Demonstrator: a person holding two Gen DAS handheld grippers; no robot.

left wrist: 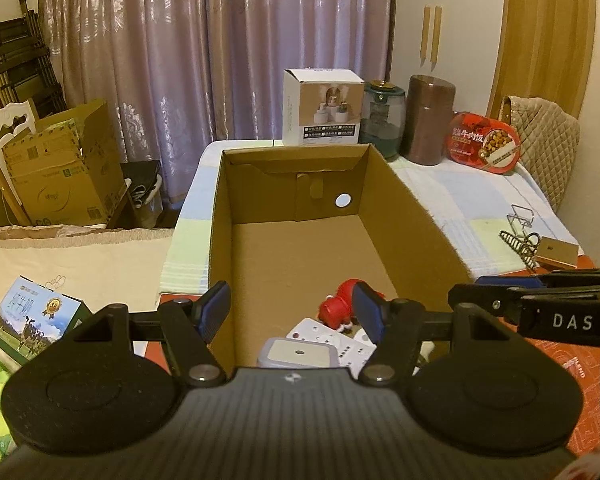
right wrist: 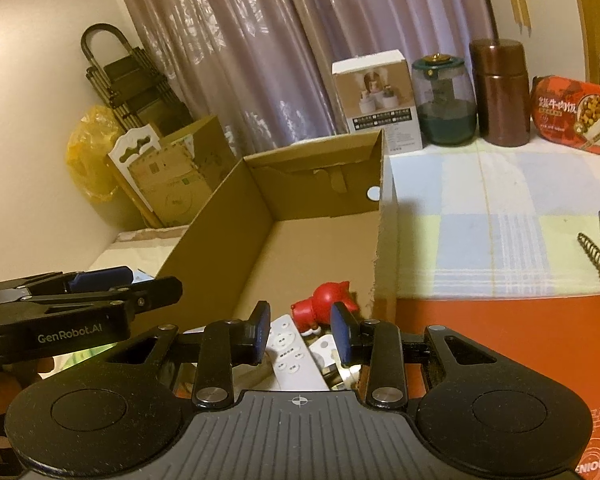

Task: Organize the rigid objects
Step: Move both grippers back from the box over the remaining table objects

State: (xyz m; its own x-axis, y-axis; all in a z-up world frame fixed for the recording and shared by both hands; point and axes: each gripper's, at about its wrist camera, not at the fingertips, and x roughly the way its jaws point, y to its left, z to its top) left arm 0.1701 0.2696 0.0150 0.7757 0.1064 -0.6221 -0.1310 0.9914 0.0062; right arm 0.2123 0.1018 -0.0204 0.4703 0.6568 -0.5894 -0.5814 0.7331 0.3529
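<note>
Cardboard box (left wrist: 400, 204), red rounded figurine (left wrist: 337, 306) inside

The left gripper (left wrist: 290, 312), jaws apart, hangs over the near end of the cardboard box (left wrist: 412, 216) holding a red figurine (left wrist: 336, 306).

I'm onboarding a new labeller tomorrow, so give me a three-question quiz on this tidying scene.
1. True or false: the left gripper holds the red figurine.
2. Which stands right behind the cardboard box? A) white carton B) brown canister C) red food tub
3. Fill in: the white remote lies at the box's ____ end, beside the figurine.

Key: 1 false, its fingers are apart with nothing between them, as are the right gripper's. 2 A. 3 near.
</note>
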